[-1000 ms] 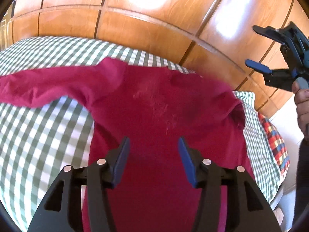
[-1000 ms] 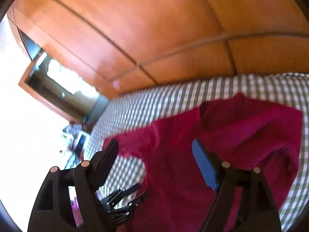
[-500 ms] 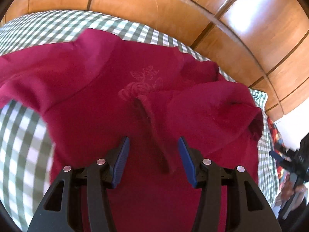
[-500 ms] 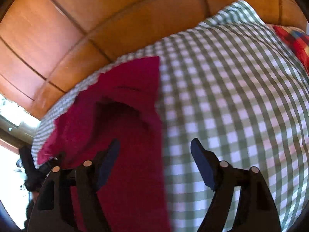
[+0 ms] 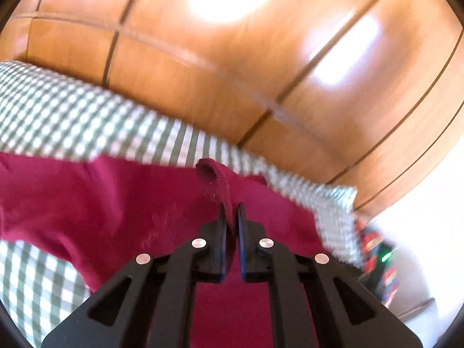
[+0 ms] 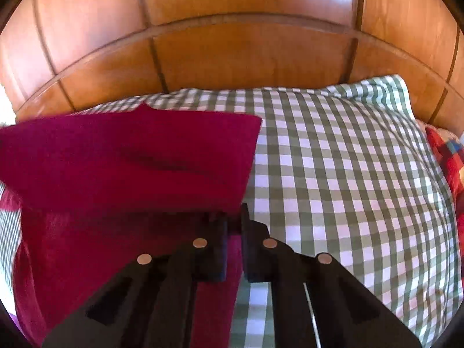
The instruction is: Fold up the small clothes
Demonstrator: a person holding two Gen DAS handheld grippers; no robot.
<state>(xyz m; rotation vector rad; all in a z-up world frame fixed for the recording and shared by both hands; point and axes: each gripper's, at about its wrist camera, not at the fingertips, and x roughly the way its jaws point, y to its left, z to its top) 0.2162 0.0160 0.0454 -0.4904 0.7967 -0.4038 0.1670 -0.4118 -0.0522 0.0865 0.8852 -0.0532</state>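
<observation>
Both your grippers have just snapped closed on the red garment point(image 5: 121, 203) lying across the checked bedcover point(image 6: 333, 174): your left gripper point(image 5: 231, 217) pinches a raised fold, your right gripper point(image 6: 233, 220) clamps the edge nearest the bedcover's bare side, probably ready to lift and fold.

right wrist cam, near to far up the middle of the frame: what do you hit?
right gripper, shut on the edge of the dark red garment → green checked cloth → wooden panelled wall.
</observation>
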